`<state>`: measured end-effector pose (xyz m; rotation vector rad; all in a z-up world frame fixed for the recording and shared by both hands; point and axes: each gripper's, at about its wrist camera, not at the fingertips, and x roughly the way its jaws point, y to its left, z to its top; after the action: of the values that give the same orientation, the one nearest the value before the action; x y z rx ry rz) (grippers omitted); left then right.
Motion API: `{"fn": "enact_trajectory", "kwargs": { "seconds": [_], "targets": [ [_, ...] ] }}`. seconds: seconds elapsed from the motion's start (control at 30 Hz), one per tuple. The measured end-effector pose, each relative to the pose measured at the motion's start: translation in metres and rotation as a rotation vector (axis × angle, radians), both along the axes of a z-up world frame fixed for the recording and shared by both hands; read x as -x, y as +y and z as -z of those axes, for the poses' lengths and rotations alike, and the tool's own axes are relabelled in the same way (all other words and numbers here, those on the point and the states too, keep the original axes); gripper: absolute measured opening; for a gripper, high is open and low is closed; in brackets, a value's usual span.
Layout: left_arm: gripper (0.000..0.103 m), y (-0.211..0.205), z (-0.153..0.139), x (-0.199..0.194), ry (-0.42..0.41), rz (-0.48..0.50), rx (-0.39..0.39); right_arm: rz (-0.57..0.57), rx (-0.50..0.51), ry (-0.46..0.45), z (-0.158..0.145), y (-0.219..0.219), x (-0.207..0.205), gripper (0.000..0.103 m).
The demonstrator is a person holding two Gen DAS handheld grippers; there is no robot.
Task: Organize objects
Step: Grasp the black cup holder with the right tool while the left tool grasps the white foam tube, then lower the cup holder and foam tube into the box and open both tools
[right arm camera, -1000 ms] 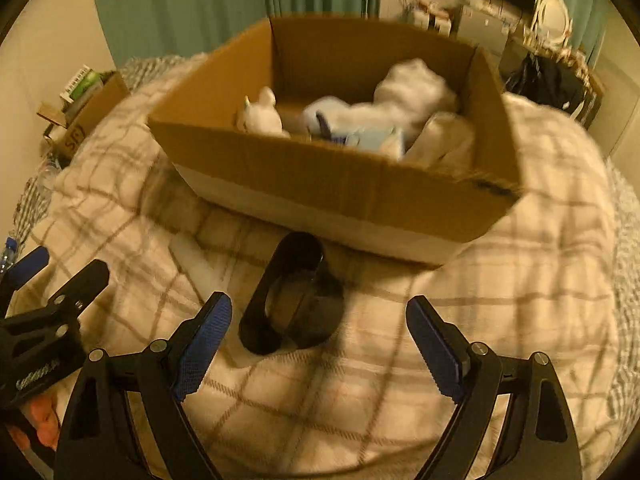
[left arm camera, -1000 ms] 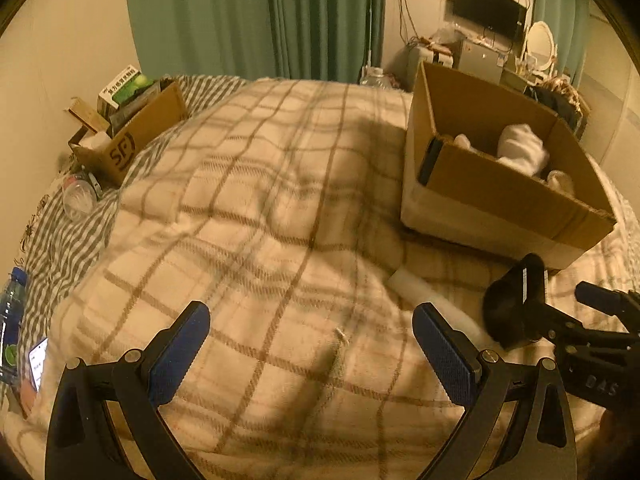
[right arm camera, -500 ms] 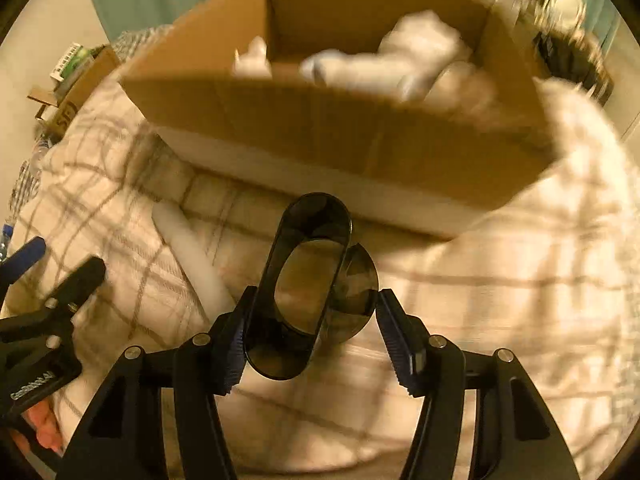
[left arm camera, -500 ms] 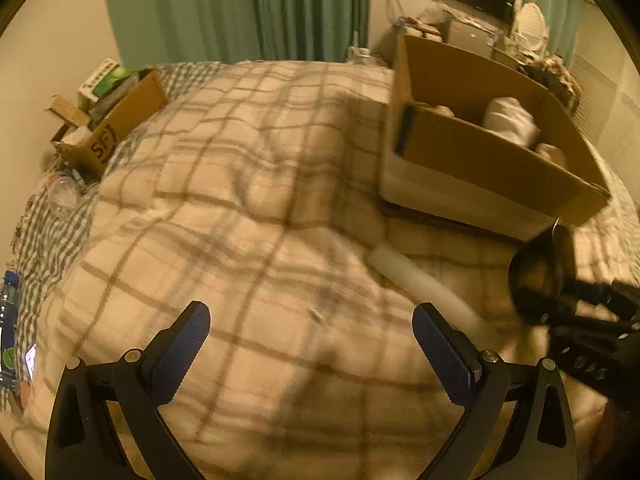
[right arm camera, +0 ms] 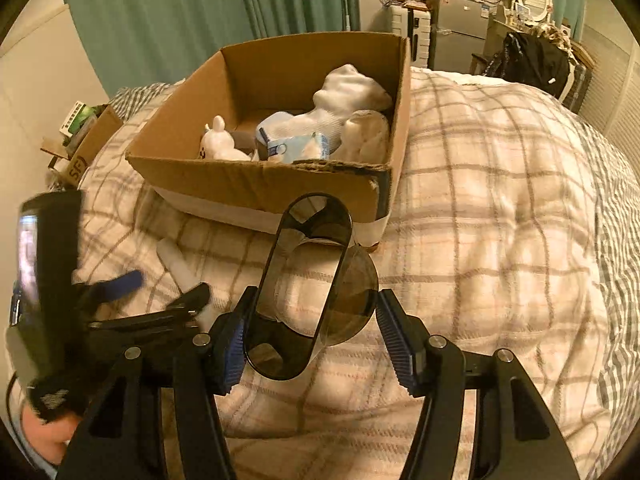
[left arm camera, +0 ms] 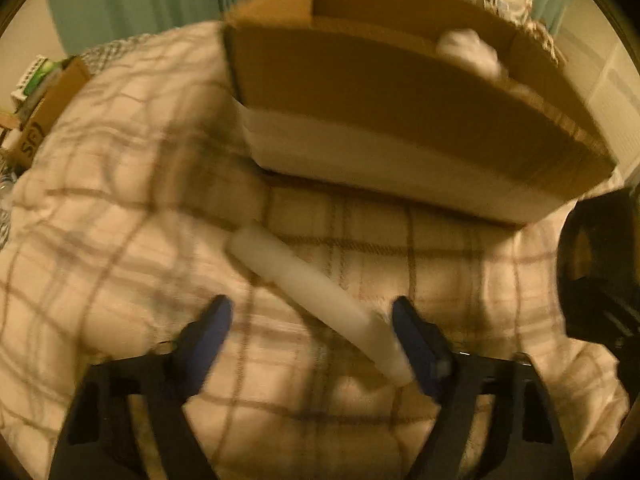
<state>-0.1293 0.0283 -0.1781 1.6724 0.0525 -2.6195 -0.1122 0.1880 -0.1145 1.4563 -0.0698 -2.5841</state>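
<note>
My right gripper [right arm camera: 310, 328] is shut on a dark translucent plastic container [right arm camera: 316, 276] and holds it up above the plaid blanket, in front of the cardboard box [right arm camera: 256, 184]. The box holds white socks, a small white toy and a blue-white packet. A white tube [left arm camera: 316, 292] lies on the blanket in front of the box. My left gripper [left arm camera: 310, 320] is open around the tube's near end, with the tube against its right finger. The left gripper also shows in the right wrist view [right arm camera: 168, 292], low on the left. The view is blurred.
The bed is covered by a cream plaid blanket [right arm camera: 500, 184]. A smaller cardboard box [right arm camera: 86, 140] with packets sits at the far left of the bed. Green curtains, a fridge and a dresser stand behind. The dark container shows at the right edge of the left wrist view [left arm camera: 596, 264].
My right gripper has closed on the dark container and lifted it off the blanket. My left gripper has moved right and forward to the white tube and has narrowed its opening.
</note>
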Motion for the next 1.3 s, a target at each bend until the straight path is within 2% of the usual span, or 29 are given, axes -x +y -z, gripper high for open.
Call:
{"fn": "enact_trajectory", "kwargs": {
  "seconds": [0.1,0.13,0.2,0.23,0.37,0.6,0.87,1.07,1.3],
  "targets": [
    [0.061,0.004,0.004,0.001,0.005,0.03,-0.021,0.001,0.002,-0.018,0.006,-0.003,0.003,0.058],
    [0.048,0.005,0.003,0.0,0.01,0.044,-0.036,0.0,0.001,-0.021,0.007,-0.005,0.004,0.058],
    [0.037,0.006,0.001,-0.002,0.012,0.067,-0.053,-0.006,0.002,-0.025,0.011,-0.007,0.005,0.058],
    [0.027,0.007,0.001,-0.003,0.011,0.078,-0.06,-0.007,0.001,-0.024,0.01,-0.008,0.004,0.058],
    [0.013,0.003,-0.008,-0.013,0.023,0.092,-0.089,-0.002,0.007,-0.013,0.007,-0.006,0.001,0.058],
    [0.008,-0.016,-0.034,-0.038,0.067,0.086,-0.124,0.013,-0.007,0.016,-0.008,-0.01,-0.019,0.058],
    [0.008,-0.023,-0.072,-0.066,0.153,0.093,-0.14,0.004,-0.034,0.106,-0.046,-0.023,-0.047,0.058],
    [0.008,-0.017,-0.114,-0.077,0.23,0.126,-0.126,-0.005,-0.031,0.189,-0.083,-0.03,-0.065,0.058],
    [0.008,-0.012,-0.156,-0.066,0.299,0.186,-0.114,-0.031,-0.052,0.29,-0.135,-0.037,-0.065,0.058]
  ]
}}
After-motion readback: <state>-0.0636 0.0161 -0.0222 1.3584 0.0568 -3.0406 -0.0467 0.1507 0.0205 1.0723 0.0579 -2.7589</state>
